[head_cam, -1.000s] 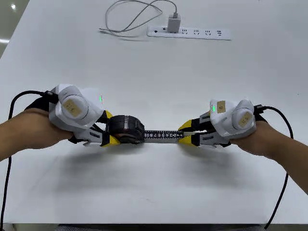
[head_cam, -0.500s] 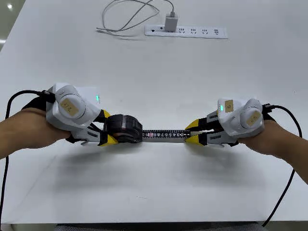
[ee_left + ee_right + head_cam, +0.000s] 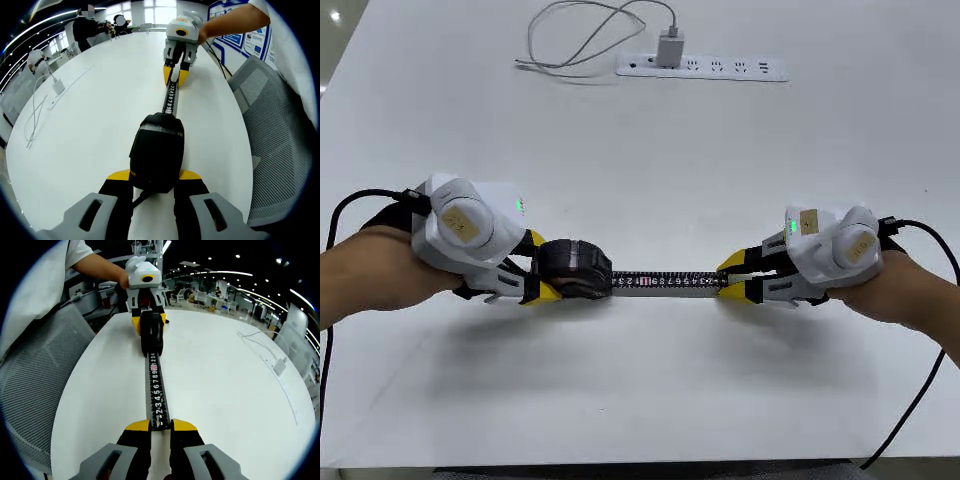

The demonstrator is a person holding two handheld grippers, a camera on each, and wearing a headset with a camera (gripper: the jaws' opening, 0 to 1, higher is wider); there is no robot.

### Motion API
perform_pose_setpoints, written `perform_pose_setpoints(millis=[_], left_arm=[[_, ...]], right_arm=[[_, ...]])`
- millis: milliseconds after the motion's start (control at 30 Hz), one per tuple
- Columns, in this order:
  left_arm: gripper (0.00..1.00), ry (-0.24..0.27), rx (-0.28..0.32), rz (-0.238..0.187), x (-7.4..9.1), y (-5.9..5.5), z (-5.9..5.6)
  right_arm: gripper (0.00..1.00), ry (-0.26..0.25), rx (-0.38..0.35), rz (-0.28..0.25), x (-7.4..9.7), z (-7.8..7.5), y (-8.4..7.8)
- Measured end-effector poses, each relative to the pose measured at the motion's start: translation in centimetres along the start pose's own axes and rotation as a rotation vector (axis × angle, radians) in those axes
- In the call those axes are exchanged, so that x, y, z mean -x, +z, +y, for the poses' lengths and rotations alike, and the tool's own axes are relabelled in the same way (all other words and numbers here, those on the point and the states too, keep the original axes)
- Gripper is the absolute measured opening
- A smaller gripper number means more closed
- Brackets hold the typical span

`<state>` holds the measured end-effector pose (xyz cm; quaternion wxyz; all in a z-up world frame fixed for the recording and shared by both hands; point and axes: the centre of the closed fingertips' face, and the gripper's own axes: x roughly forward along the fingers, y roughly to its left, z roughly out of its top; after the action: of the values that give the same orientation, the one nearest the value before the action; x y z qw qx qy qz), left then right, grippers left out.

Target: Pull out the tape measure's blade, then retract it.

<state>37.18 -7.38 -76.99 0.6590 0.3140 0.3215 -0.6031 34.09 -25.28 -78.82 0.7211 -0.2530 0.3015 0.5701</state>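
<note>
White flat worktop [image 3: 640, 130]: carries everything, bare across most of its surface.

Grey mesh-backed chair [image 3: 270, 125]: stands just beside the near edge of the worktop, seen in both gripper views.

Left gripper [image 3: 544, 266]: white body, black jaws with yellow tips, held in the person's left hand at the near left of the worktop. Jaws set at medium width and closed on the 2 sides of the tape measure's case, 1 yellow tip on each flank.

Right gripper [image 3: 731, 278]: same build, held in the right hand at the near right and facing the left gripper. Jaws narrow, pinching the free end of the blade between the yellow tips.

White multi-socket power strip [image 3: 705, 67]: lies at the far edge of the worktop, well apart from both grippers.

Black rubber-clad tape measure case [image 3: 575, 268]: sits in the left jaws, mouth toward the right gripper. Whether it touches the worktop cannot be told.

Dark steel blade [image 3: 665, 281]: drawn out of the case, running straight from case to right jaws, low over the worktop. Printed figures 2 to 9 legible in the right gripper view, 2 nearest the right jaws.

White charger block [image 3: 670, 48]: plugged into the left end of the strip.

Thin white cable [image 3: 570, 30]: loops from the charger to the left.
</note>
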Motion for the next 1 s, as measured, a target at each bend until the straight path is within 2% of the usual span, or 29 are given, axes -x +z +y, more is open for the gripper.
perform_pose_setpoints(millis=[367, 1000], left_arm=[[0.26, -0.003, 0.005, 0.000, 0.1, 0.0, 0.0], [0.26, -0.005, 0.000, 0.003, 0.0, 0.0, 0.0]], right_arm=[[0.09, -0.003, 0.009, 0.015, 0.7, -0.1, -0.3], [0.09, -0.011, 0.000, 0.055, 2.6, -0.2, -2.1]])
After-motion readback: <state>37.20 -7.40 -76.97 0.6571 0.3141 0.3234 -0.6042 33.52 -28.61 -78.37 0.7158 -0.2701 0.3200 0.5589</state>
